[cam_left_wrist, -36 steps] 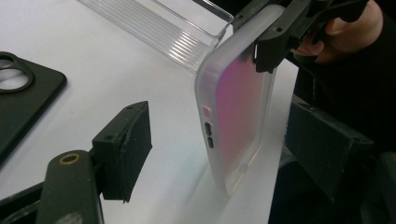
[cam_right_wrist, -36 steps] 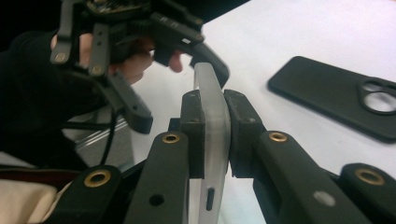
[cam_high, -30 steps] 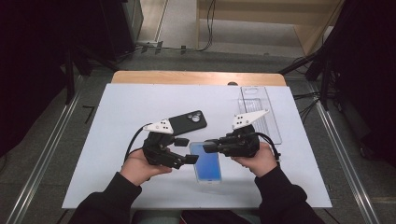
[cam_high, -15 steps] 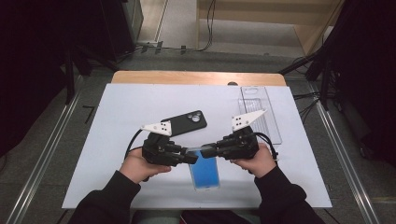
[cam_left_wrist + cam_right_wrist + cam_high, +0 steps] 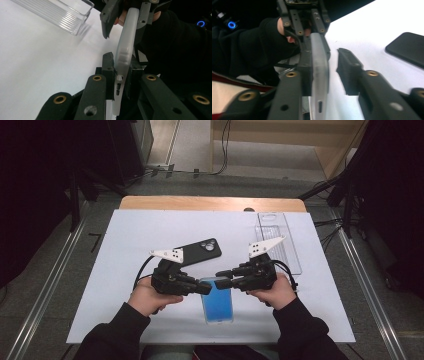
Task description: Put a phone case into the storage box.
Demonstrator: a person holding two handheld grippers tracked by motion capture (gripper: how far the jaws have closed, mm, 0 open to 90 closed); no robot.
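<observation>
Your phone [image 5: 218,303], in its translucent case with the blue screen up, sits at the near middle of the table [image 5: 125,270]. The left gripper [image 5: 202,288] has just closed its jaws on the phone's far end. The right gripper [image 5: 220,279] has just been opening; one jaw stands clear, so handover looks nearly complete. A black phone [image 5: 197,252] and a clear tray [image 5: 278,240] lie farther off, obstructing nothing.
</observation>
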